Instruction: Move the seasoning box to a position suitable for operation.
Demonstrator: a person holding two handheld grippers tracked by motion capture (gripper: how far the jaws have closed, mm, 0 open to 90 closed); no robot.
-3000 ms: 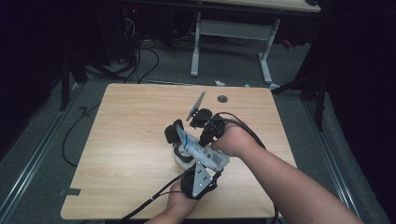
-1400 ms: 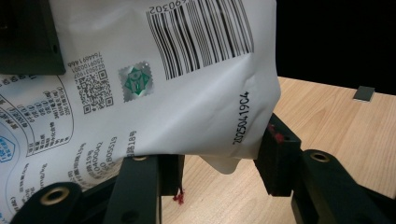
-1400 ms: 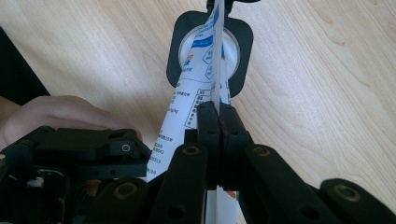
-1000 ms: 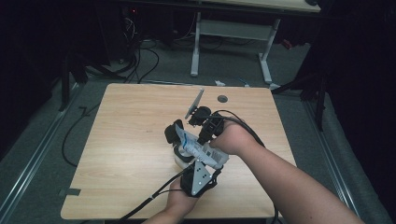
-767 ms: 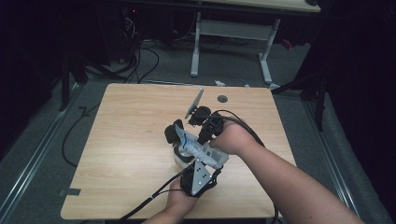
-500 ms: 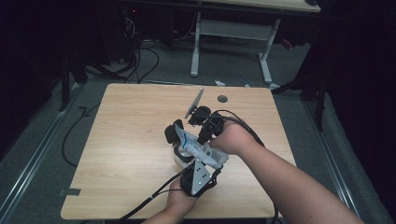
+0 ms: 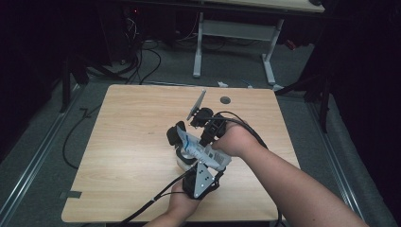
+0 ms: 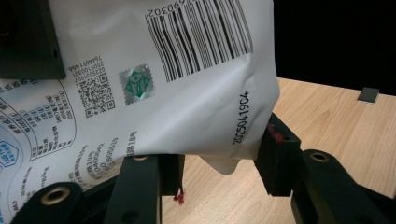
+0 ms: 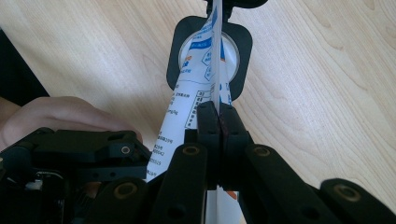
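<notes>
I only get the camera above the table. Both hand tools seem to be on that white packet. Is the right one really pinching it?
Observer: Yes. In the right gripper view, the right gripper has its fingers pressed together on the thin edge of the white packet.
Operator: And the left one?
Observer: The left gripper has its fingers apart, with the packet's lower corner hanging between them and touching one pad. I cannot tell whether it is squeezing.
Operator: What is the packet pointing at?
Observer: Its far end hangs over a round white thing in a black frame on the table.
Operator: Any print on it?
Observer: The left gripper view shows a barcode.
</notes>
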